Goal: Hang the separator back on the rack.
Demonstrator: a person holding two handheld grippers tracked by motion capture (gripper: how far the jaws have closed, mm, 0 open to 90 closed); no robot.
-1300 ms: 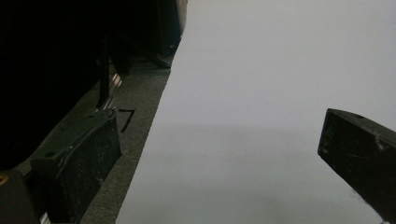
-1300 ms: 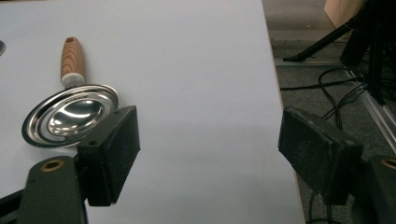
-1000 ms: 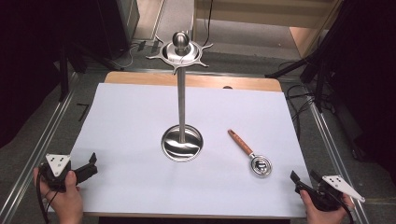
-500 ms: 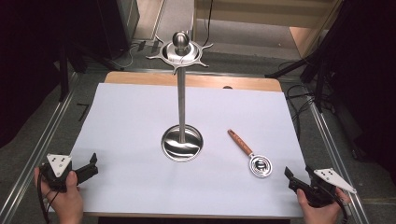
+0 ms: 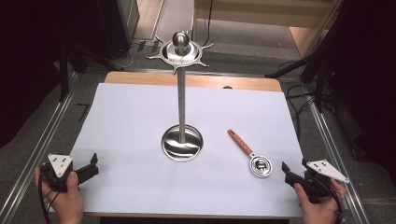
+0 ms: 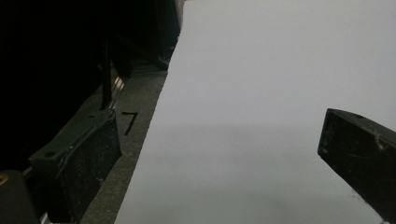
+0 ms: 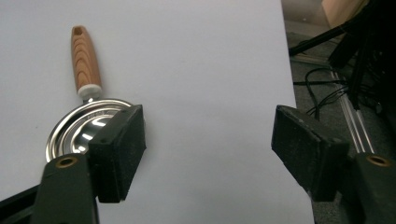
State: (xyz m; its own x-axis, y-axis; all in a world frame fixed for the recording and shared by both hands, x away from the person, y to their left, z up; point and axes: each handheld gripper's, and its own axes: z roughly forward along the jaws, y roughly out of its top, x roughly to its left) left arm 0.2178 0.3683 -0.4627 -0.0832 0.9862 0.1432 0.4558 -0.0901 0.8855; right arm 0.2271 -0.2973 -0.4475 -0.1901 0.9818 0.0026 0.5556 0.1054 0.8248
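A small steel ladle with a wooden handle (image 5: 247,151) (image 7: 86,60) lies flat on the white sheet, right of centre, bowl toward me. A tall steel utensil stand (image 5: 181,88) with a round dish base and a hooked crown rises from the sheet's middle. My right gripper (image 5: 288,172) (image 7: 208,149) hovers at the near right corner, open and holding nothing, just right of the ladle's bowl. My left gripper (image 5: 93,167) (image 6: 219,158) stands open with nothing between its jaws at the near left edge, one jaw over the grey surround, one over the sheet.
The white sheet (image 5: 140,121) covers a wooden table whose far edge (image 5: 196,80) shows. Metal rails (image 5: 42,140) run along both sides. Cables and dark stand legs (image 5: 317,79) lie on the floor at the right. A "7" mark (image 6: 129,122) sits beside the sheet's left edge.
My right gripper has moved left and slightly forward along the near edge, closer to the ladle's bowl. The left gripper, ladle and stand have stayed put.
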